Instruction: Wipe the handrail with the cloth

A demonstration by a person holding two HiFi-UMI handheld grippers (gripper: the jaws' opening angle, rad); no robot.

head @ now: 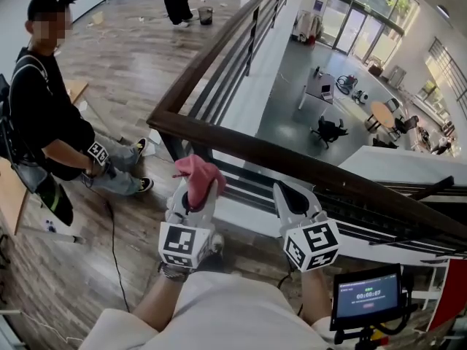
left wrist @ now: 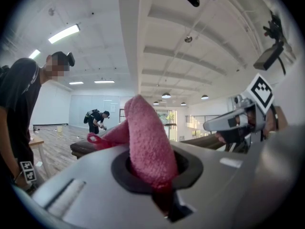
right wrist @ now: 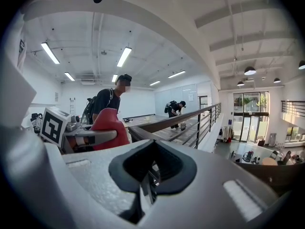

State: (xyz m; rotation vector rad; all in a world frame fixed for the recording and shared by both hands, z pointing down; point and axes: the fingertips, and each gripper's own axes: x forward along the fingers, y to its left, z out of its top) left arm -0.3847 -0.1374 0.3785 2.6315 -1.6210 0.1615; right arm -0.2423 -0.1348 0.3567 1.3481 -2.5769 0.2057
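The cloth is plain rose pink. The handrail is dark brown above black bars. The left hand-held gripper and right hand-held gripper are pale grey with black pads, each bearing black-and-white square markers. The floor is streaky brown wood planking. The nearby person wears black.

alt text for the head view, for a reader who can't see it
The left gripper holds a fluffy pink cloth near a dark brown wooden handrail at a balcony corner, with the right gripper shut and empty beside it. A person in black sits on the left; a lower floor lies beyond.
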